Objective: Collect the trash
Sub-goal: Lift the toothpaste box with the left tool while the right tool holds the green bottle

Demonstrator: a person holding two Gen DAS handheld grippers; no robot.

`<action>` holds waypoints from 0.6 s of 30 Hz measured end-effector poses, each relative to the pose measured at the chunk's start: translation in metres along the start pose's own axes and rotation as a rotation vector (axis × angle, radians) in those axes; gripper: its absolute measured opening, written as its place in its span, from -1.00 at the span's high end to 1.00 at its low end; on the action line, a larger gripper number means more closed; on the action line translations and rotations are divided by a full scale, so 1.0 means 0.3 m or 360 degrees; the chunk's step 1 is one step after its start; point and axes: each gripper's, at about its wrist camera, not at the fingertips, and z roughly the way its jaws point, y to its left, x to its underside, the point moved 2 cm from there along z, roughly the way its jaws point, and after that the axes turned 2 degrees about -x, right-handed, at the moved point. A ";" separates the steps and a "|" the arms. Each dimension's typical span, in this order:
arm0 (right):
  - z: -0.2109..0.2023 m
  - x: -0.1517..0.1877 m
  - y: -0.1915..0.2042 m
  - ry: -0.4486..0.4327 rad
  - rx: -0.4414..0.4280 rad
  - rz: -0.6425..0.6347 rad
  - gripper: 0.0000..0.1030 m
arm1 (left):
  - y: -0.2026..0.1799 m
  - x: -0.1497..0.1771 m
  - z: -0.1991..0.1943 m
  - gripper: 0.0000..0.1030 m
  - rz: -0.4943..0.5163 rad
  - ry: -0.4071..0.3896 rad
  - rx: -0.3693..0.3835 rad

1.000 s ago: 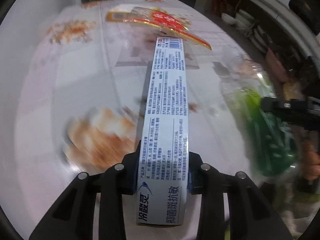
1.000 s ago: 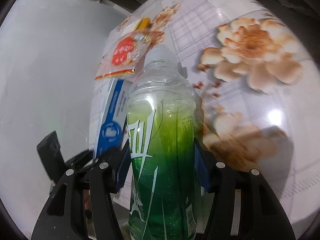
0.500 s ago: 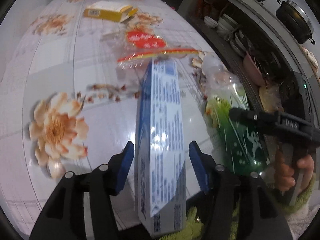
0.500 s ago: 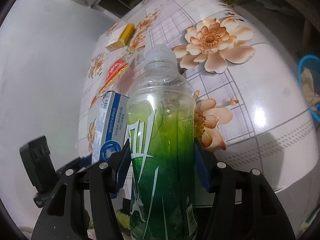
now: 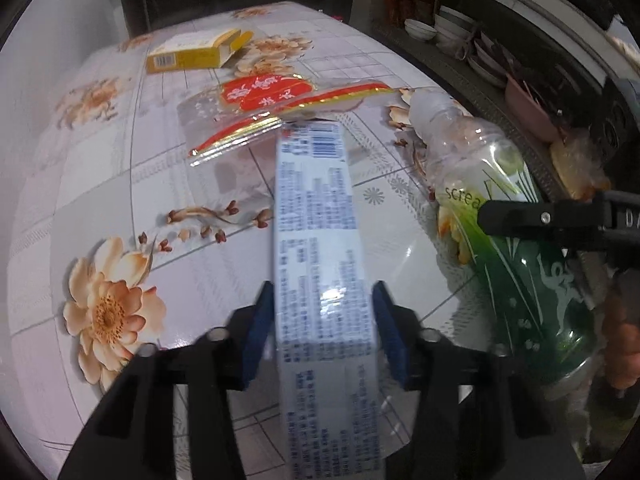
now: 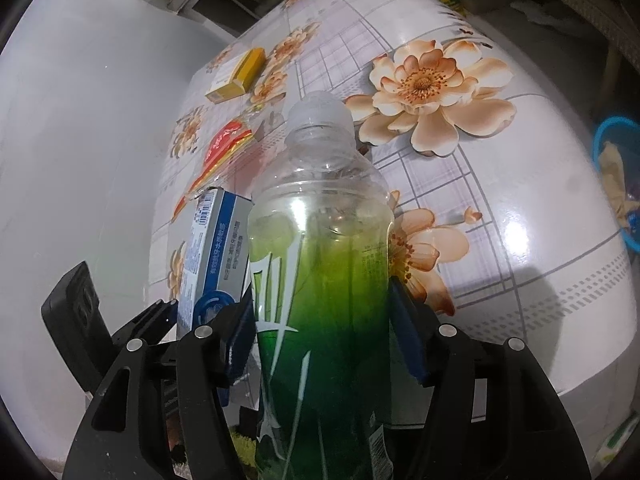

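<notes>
Left wrist view shows the left gripper low in the centre of the frame, its jaws having just been closing, with a long blue-and-white carton between them; the blue pads lie against its two sides, so it is pinched, and its far end reaches up toward the middle of the frame. Beyond that end, a clear wrapper with red and gold print lies flat on the flower-patterned counter, and an open yellow box rests further back at upper left. At right in this view, a green-labelled plastic bottle slants across the frame with a black finger of the right gripper crossing it. Right wrist view puts that bottle in the centre, capped end toward the top, with the right gripper pinching its lower body from both sides. The carton shows just left of the bottle.
</notes>
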 end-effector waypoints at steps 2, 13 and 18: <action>0.001 -0.003 -0.002 -0.0009 -0.0009 0.0010 -0.09 | 0.003 0.001 -0.004 0.37 -0.0014 0.0003 0.0051; -0.002 -0.010 -0.018 -0.0030 -0.0016 0.0012 -0.08 | 0.065 -0.032 -0.118 0.37 -0.0383 -0.0120 0.0776; -0.003 -0.006 -0.022 -0.0036 -0.0022 0.0015 -0.08 | 0.064 -0.062 -0.207 0.37 -0.0451 -0.0283 0.1172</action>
